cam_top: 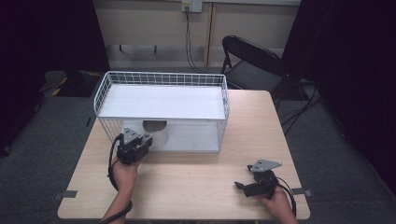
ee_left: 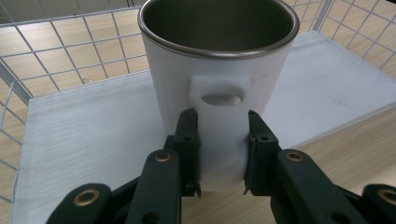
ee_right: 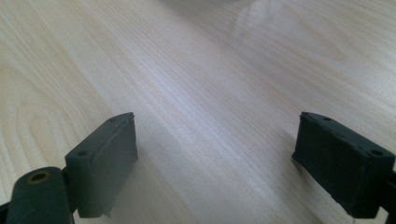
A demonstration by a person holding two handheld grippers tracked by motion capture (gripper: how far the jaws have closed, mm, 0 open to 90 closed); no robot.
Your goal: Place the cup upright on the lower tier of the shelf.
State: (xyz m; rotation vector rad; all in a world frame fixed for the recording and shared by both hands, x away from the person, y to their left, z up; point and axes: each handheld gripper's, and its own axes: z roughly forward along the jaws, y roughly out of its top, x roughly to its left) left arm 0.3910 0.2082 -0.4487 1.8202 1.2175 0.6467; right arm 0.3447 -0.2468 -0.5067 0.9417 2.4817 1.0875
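Left gripper view puts your left gripper (ee_left: 222, 154) right on the mug (ee_left: 219, 70): its jaws are closed on the flat white handle (ee_left: 219, 135), one pad pressing each side, which keeps the mug upright and stops it swinging. The mug stands at the front edge of the white tray (ee_left: 84, 140) that floors the wire basket (ee_left: 56, 46), with its steel-lined mouth open to the top. Gripping the handle rather than the wall looks like the sensible choice, since the body seems too wide for these jaws. High view gives you what the close-up cannot: the basket (cam_top: 161, 107) sits at the far middle of the table (cam_top: 187, 186), its near side has an opening, and your left gripper (cam_top: 133, 147) reaches in at the left corner where the mug (cam_top: 156, 133) rests. Your right gripper (cam_top: 257, 184) waits well apart near the table's right front. Right gripper view shows its jaws spread wide over bare wood, holding nothing, so that hand is free to help.
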